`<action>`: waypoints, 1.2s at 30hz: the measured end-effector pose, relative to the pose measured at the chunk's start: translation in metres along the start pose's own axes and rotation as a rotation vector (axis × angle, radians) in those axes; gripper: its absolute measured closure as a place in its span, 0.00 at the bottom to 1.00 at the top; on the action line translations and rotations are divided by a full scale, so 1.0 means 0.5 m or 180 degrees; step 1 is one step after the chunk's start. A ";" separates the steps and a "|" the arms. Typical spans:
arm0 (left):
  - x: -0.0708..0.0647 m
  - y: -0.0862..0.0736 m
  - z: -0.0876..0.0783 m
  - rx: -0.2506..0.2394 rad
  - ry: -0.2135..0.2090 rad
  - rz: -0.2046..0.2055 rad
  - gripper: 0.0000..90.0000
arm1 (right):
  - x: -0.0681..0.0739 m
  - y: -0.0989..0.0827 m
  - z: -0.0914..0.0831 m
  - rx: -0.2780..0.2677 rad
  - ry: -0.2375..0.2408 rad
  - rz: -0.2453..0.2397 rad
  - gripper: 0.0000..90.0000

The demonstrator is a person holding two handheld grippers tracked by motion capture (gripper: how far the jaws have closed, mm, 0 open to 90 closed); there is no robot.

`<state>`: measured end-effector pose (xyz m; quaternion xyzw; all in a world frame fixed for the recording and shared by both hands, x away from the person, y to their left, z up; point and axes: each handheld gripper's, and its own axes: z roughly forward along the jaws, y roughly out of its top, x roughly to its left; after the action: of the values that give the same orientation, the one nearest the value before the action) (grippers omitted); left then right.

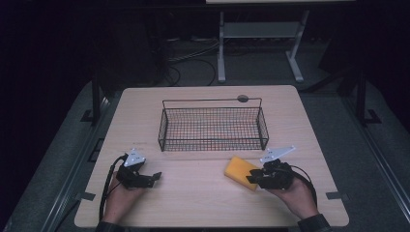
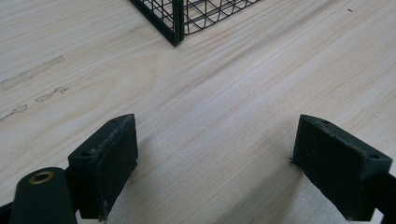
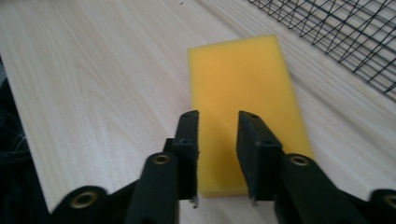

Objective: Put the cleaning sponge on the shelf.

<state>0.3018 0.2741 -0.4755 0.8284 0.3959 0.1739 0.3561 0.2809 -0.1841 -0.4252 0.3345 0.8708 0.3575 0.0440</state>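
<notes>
A yellow sponge (image 1: 240,170) lies flat on the wooden table (image 1: 193,203), just in front of the black wire basket (image 1: 212,130). My right gripper (image 1: 251,177) is at the sponge's near right end. In the right gripper view its black jaws (image 3: 218,120) stand a little apart above the sponge (image 3: 247,84), which shows through the narrow gap; the pads do not press on it. My left gripper (image 1: 155,178) rests at the front left of the table. In its own view the jaws (image 2: 215,154) are wide open over bare wood.
The basket's near corner (image 2: 177,23) shows at the top of the left gripper view, and its mesh wall (image 3: 345,37) at the right gripper view's upper right. A grey disc (image 1: 242,98) sits behind the basket. A white table frame (image 1: 261,34) stands beyond the table.
</notes>
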 end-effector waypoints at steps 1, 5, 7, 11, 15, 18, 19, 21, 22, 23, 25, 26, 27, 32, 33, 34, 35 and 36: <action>0.000 0.000 0.000 -0.0001 0.0000 0.0000 0.15 | -0.002 0.003 0.000 0.0011 -0.0004 0.0001 0.69; 0.000 0.000 0.000 0.0001 -0.0001 0.0000 0.15 | -0.008 0.013 0.006 0.0061 -0.0027 -0.0004 0.57; 0.000 0.000 0.000 0.0001 -0.0001 0.0001 0.15 | -0.012 0.016 0.009 0.0071 -0.0031 -0.0021 0.51; 0.000 0.000 0.000 0.0003 -0.0002 0.0001 0.15 | -0.015 0.026 0.021 0.0164 -0.0046 -0.0064 0.39; 0.000 0.000 0.000 0.0000 -0.0002 0.0002 0.15 | -0.017 0.036 0.033 0.0207 -0.0092 -0.0131 0.30; 0.000 0.000 0.000 0.0003 -0.0002 0.0002 0.15 | -0.018 0.042 0.041 0.0236 -0.0097 -0.0158 0.24; 0.000 0.000 0.000 0.0002 -0.0002 0.0002 0.15 | -0.017 0.045 0.044 0.0259 -0.0108 -0.0166 0.22; 0.000 0.000 0.000 0.0002 -0.0002 0.0002 0.15 | -0.017 0.049 0.050 0.0292 -0.0120 -0.0188 0.20; 0.000 0.000 0.000 0.0003 -0.0002 0.0003 0.15 | -0.017 0.051 0.052 0.0314 -0.0126 -0.0217 0.19; 0.000 0.000 0.000 0.0000 -0.0003 0.0001 0.15 | -0.017 0.053 0.055 0.0329 -0.0136 -0.0236 0.18; 0.000 0.000 0.000 0.0002 -0.0003 0.0002 0.15 | -0.017 0.056 0.060 0.0356 -0.0128 -0.0254 0.17; 0.000 0.000 0.000 0.0003 -0.0002 0.0002 0.15 | -0.016 0.057 0.062 0.0371 -0.0125 -0.0263 0.16; 0.000 0.000 0.000 0.0005 -0.0003 0.0004 0.15 | -0.016 0.059 0.065 0.0395 -0.0136 -0.0282 0.16; 0.000 0.000 0.000 0.0002 -0.0003 0.0003 0.15 | -0.016 0.063 0.079 0.0464 -0.0146 -0.0334 0.15; 0.000 0.000 0.000 0.0004 -0.0003 0.0004 0.15 | -0.017 0.064 0.081 0.0482 -0.0143 -0.0356 0.15; 0.000 0.000 0.000 0.0004 -0.0003 0.0003 0.15 | -0.016 0.064 0.083 0.0493 -0.0150 -0.0357 0.15; 0.000 0.000 0.000 0.0004 -0.0003 0.0003 0.15 | -0.017 0.065 0.086 0.0511 -0.0150 -0.0372 0.15; 0.000 0.000 0.000 0.0006 -0.0003 0.0004 0.15 | -0.016 0.065 0.088 0.0513 -0.0147 -0.0371 0.15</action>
<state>0.3020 0.2742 -0.4754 0.8291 0.3953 0.1734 0.3554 0.3189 -0.1460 -0.4378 0.2938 0.9135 0.2754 0.0577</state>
